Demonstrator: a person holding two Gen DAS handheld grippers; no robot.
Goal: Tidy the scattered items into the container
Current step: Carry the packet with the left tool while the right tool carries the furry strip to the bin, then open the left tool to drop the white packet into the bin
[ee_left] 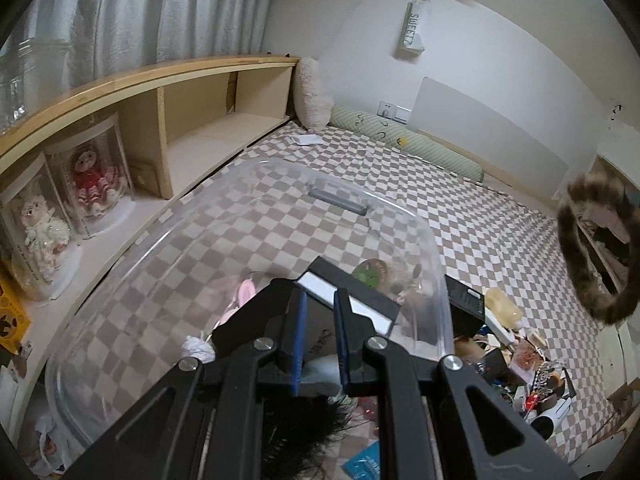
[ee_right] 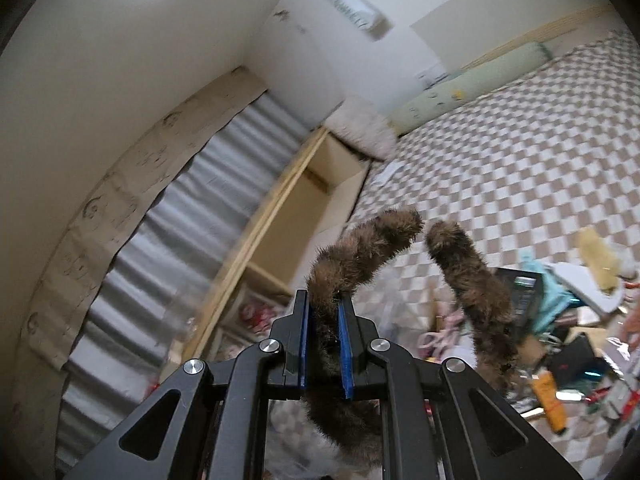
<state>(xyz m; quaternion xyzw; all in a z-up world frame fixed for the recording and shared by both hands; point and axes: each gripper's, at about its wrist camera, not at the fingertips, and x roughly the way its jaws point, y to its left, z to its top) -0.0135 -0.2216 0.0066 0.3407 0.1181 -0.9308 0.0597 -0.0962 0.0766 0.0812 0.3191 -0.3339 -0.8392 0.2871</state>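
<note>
My left gripper (ee_left: 321, 300) is shut on a black box with a white label (ee_left: 352, 304) and holds it over the clear plastic container (ee_left: 132, 280). The container holds a pink item (ee_left: 246, 294), a green round item (ee_left: 370, 272) and a black feathery thing (ee_left: 304, 424). My right gripper (ee_right: 323, 312) is shut on a curved brown furry band (ee_right: 360, 252) and holds it up in the air. The same band shows at the right edge of the left wrist view (ee_left: 580, 256). Scattered items (ee_left: 516, 364) lie on the checkered bed to the right of the container.
A wooden shelf (ee_left: 200, 120) with boxed dolls (ee_left: 96, 176) runs along the left. A white fluffy pillow (ee_left: 314, 94) and a green bolster (ee_left: 404, 140) lie at the far wall. More clutter (ee_right: 568, 344) with an orange tube (ee_right: 550, 404) lies on the checkered bedspread (ee_right: 520, 152).
</note>
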